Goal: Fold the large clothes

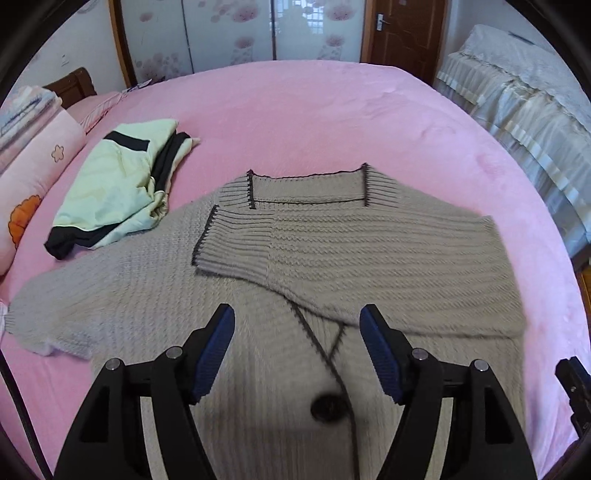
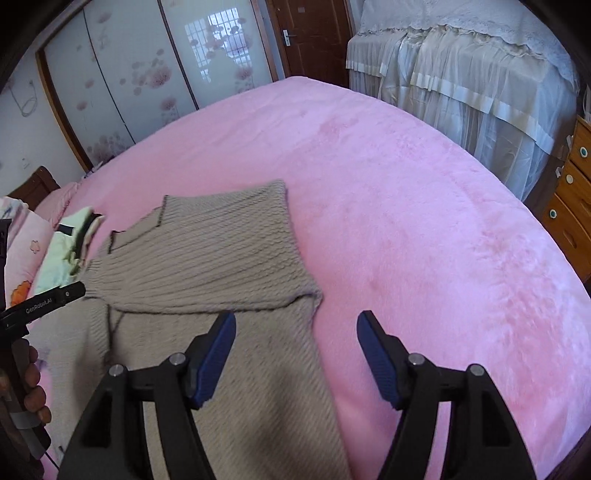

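Observation:
A grey knitted cardigan (image 1: 258, 295) with dark trim and a dark button (image 1: 328, 406) lies flat on the pink bed (image 1: 332, 118). Its right sleeve (image 1: 369, 251) is folded across the chest; its left sleeve (image 1: 92, 295) stretches out to the left. My left gripper (image 1: 297, 325) is open and empty above the cardigan's front. My right gripper (image 2: 295, 328) is open and empty above the cardigan's right edge (image 2: 221, 258), with the pink bed (image 2: 406, 221) under its right finger. The left gripper's tip (image 2: 55, 299) shows in the right wrist view.
A folded pale green and black garment (image 1: 118, 184) lies to the left of the cardigan. Pink pillows (image 1: 33, 166) lie at the far left. A second bed with white frilled cover (image 2: 461, 74) stands to the right, and a wooden drawer unit (image 2: 576, 195) beside it. Wardrobe doors (image 1: 240, 33) stand behind.

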`<action>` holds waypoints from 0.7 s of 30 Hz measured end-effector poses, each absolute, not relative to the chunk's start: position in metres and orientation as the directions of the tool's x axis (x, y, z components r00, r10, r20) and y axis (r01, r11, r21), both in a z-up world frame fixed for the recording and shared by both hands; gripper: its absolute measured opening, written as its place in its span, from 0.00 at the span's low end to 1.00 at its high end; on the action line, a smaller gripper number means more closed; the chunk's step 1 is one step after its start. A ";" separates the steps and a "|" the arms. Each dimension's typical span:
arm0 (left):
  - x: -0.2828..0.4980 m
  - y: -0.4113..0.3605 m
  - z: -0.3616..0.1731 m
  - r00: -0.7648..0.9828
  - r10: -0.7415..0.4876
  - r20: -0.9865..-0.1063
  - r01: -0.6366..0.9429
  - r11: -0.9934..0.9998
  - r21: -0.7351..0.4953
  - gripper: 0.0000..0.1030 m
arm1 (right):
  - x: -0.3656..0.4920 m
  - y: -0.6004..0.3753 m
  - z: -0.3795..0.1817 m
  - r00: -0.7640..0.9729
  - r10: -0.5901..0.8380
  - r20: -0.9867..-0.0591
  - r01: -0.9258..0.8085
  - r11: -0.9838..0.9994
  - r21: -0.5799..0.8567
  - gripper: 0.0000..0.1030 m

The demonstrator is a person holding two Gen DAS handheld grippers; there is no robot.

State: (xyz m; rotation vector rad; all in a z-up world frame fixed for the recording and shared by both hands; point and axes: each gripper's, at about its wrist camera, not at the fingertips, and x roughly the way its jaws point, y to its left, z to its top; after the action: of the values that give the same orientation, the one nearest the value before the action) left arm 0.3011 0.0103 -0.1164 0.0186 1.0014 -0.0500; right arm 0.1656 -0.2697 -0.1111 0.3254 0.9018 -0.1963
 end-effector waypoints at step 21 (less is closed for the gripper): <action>0.078 0.078 -0.039 0.668 0.017 -0.744 0.041 0.997 0.060 0.78 | 0.050 -0.135 -0.043 0.614 0.065 -0.787 0.077 0.987 0.141 0.66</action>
State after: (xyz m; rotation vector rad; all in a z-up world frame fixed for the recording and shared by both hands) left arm 0.0777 0.0783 -0.0391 0.0736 0.8393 -0.0138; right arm 0.0503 -0.1349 -0.0430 0.1669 0.9113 -0.0069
